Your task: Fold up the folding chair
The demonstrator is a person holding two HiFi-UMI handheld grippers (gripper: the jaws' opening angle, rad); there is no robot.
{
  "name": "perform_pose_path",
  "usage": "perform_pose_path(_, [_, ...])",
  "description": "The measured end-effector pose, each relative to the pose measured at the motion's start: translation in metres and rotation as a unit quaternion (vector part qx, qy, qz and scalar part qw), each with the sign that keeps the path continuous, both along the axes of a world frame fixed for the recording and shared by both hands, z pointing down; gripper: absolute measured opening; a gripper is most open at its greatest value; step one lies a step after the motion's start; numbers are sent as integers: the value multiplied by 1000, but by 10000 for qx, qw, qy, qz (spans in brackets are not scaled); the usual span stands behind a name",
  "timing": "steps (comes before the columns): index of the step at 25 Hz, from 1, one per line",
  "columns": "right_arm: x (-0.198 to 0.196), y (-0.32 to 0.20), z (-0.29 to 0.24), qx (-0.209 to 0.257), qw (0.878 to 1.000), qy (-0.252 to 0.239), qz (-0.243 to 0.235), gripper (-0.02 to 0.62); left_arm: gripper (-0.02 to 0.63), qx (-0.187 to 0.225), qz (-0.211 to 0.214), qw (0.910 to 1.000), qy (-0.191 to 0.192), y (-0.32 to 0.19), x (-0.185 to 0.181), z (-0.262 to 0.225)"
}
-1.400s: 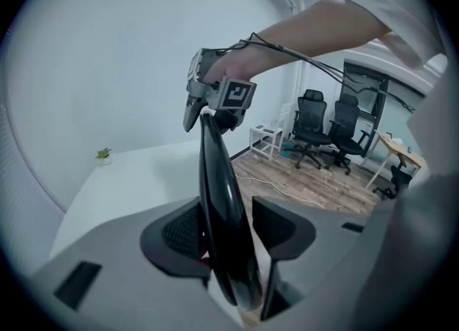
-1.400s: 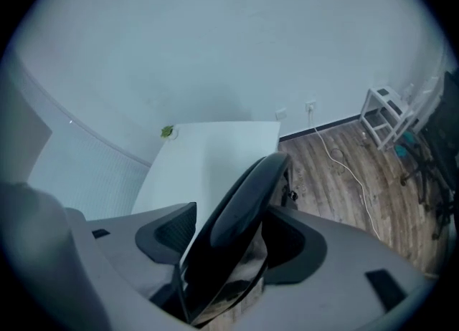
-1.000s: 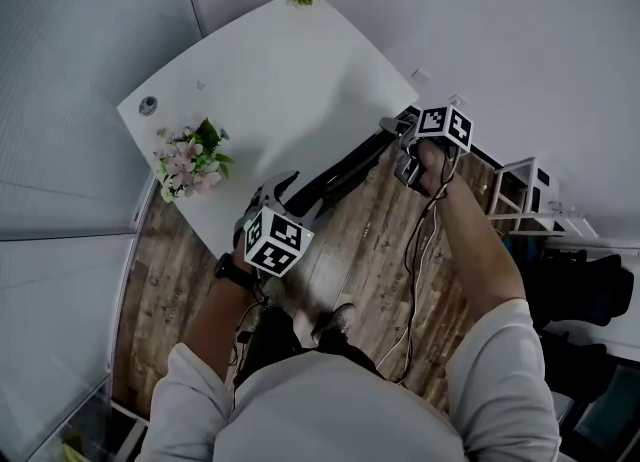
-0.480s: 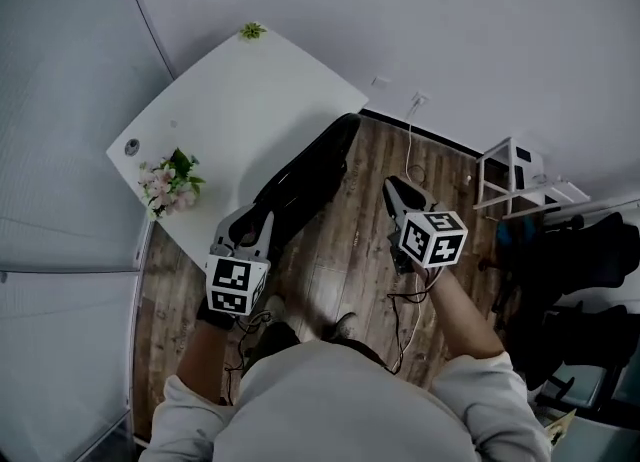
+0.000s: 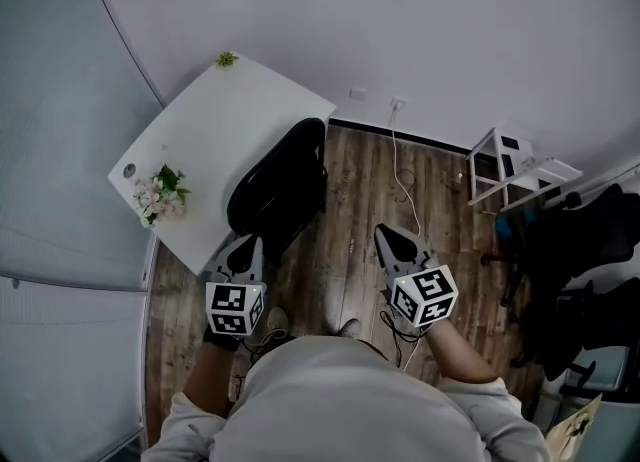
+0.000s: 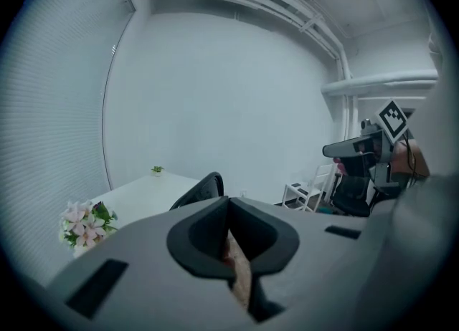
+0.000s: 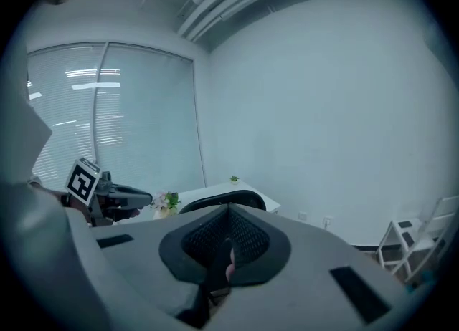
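Left gripper [image 5: 243, 243] and right gripper [image 5: 386, 234]: jaws fully together on both, nothing held. They are well apart over the floor [image 5: 350, 210], pointing away from the person. White table [image 5: 230, 120] at left. Black chair [image 5: 280, 185] stands folded flat against the table edge, just ahead of left gripper, untouched. White rack [image 5: 510, 165] at right. Flowers [image 5: 158, 195] and small plant [image 5: 227, 59] on table.

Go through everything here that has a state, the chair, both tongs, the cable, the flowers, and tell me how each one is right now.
Folding chair: folded flat, upright against the table edge, not held.
Left tongs: shut, empty.
Right tongs: shut, empty.
Cable: trails from the wall outlet across the floor.
Flowers: on the table, near its edge.
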State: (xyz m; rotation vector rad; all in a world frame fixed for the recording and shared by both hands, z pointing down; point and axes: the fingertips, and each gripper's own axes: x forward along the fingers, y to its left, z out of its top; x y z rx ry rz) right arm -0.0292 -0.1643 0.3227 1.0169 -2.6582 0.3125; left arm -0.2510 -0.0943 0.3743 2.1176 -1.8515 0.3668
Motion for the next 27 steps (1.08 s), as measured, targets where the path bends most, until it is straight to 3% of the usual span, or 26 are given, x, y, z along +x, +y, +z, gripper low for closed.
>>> perform_pose_path(8, [33,38,-3,0,9997,-243,-43,12,8,68,128,9998,-108,26,51,-9])
perform_pose_path(27, [60,63,-14,165,9991,-387,55,12,8,224,159,9991,-312,45,68,-26])
